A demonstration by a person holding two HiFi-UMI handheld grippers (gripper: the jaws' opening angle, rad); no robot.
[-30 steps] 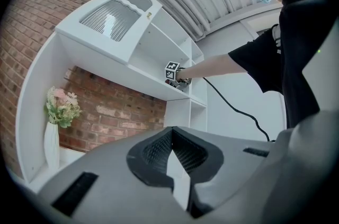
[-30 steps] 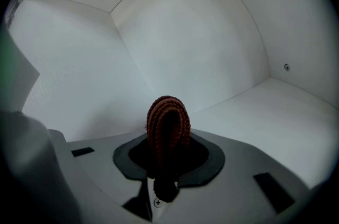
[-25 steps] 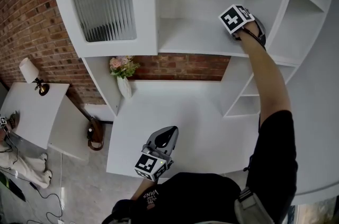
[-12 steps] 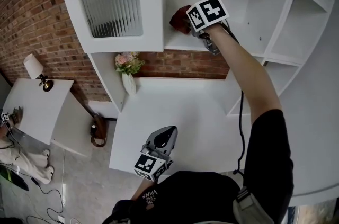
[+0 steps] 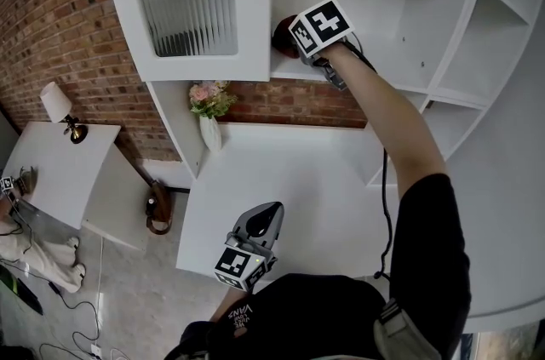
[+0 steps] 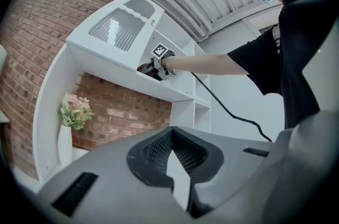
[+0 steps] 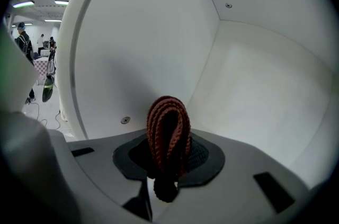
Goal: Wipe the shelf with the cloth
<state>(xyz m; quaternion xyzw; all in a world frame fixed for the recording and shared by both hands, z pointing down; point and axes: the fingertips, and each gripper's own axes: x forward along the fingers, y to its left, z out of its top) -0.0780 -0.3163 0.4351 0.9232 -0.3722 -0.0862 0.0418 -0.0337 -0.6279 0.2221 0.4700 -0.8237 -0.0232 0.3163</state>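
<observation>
Right claw (image 7: 169, 158) clamped on rust cloth (image 7: 168, 125) inside shelf (image 5: 383, 82) compartment; left claw (image 6: 170, 150) together, empty; vase (image 5: 210, 134) holds flowers (image 5: 208, 98).

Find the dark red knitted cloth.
Head view: the dark red knitted cloth is in the right gripper, far left on the white shelf, beside the ribbed-glass door.

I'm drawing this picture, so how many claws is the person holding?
2. The right claw is up on the shelf, shut on the red cloth. The left claw is low over the white table, shut and empty. None seem hidden.
</observation>
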